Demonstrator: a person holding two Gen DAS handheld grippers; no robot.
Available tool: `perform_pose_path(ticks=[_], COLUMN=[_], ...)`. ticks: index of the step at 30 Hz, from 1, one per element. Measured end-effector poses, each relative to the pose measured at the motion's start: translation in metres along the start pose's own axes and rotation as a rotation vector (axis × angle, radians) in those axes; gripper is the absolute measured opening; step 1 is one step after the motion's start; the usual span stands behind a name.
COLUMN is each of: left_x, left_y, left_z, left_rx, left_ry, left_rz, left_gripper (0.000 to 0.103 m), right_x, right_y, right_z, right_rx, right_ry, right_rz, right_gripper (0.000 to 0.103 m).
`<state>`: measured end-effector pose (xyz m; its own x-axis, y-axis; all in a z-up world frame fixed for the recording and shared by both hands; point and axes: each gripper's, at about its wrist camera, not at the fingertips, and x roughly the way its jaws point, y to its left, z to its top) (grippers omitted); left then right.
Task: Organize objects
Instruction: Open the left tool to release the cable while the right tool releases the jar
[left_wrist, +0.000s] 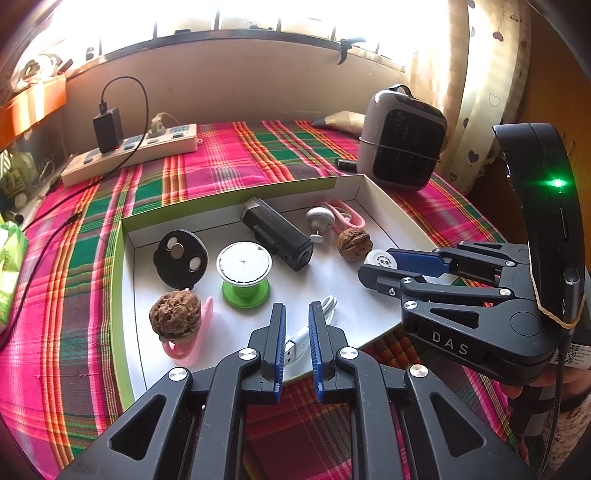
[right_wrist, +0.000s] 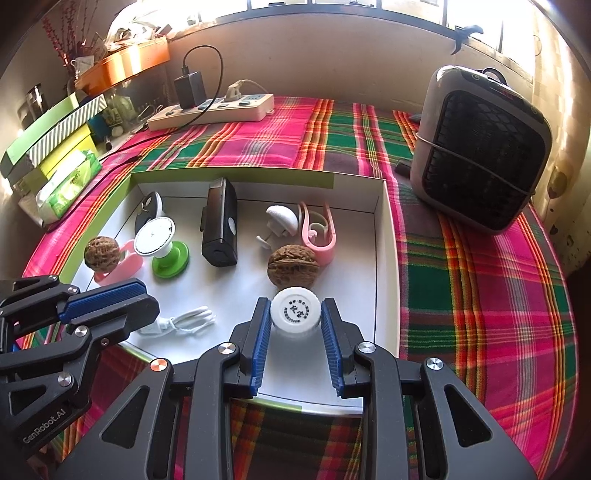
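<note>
Two grippers over the white tray (right_wrist: 388, 229): right gripper (right_wrist: 295, 332) clamps a white-capped bottle (right_wrist: 295, 312), awaiting placement; left gripper (left_wrist: 297, 332), jaws slightly parted and empty, should close on the USB cable (left_wrist: 306, 332).

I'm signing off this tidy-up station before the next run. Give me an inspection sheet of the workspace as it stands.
Surface: plaid cloth covers the table.
Job's things: white tray holds two walnuts, black flashlight, green-based spool, pink clips, black disc, white hook.
Clutter: grey fan on the cloth; boxes at far left.
Grippers: right gripper shut on white bottle cap; left gripper open slightly above the USB cable.
Cables: white USB cable coiled in tray; power strip with black charger.
Surroundings: bright window, curtain.
</note>
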<state>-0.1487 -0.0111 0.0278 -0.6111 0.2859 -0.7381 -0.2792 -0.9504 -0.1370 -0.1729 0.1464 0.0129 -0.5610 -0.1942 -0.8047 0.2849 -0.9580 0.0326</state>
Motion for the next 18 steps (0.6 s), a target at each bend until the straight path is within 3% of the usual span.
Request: perform_pose_path(ticks=[6, 9, 18], left_x=[-0.002, -0.003, -0.012], left_y=[0.0, -0.001, -0.005], left_z=[0.0, -0.001, -0.004], left_rx=[0.001, 0.001, 0.005], left_ry=[0.0, -0.001, -0.012], left_rz=[0.017, 0.029, 0.066], left_gripper=[0.014, 0.016, 0.022], right_x=[0.0, -0.002, -0.015], right_y=[-0.001, -0.001, 0.001], right_z=[0.0, 0.0, -0.004], right_rx=[0.006, 0.008, 0.017], right_ry=[-0.002, -0.01, -0.038], right_rz=[-0.004, 0.005, 0.006], right_gripper=[0.03, 0.041, 0.042])
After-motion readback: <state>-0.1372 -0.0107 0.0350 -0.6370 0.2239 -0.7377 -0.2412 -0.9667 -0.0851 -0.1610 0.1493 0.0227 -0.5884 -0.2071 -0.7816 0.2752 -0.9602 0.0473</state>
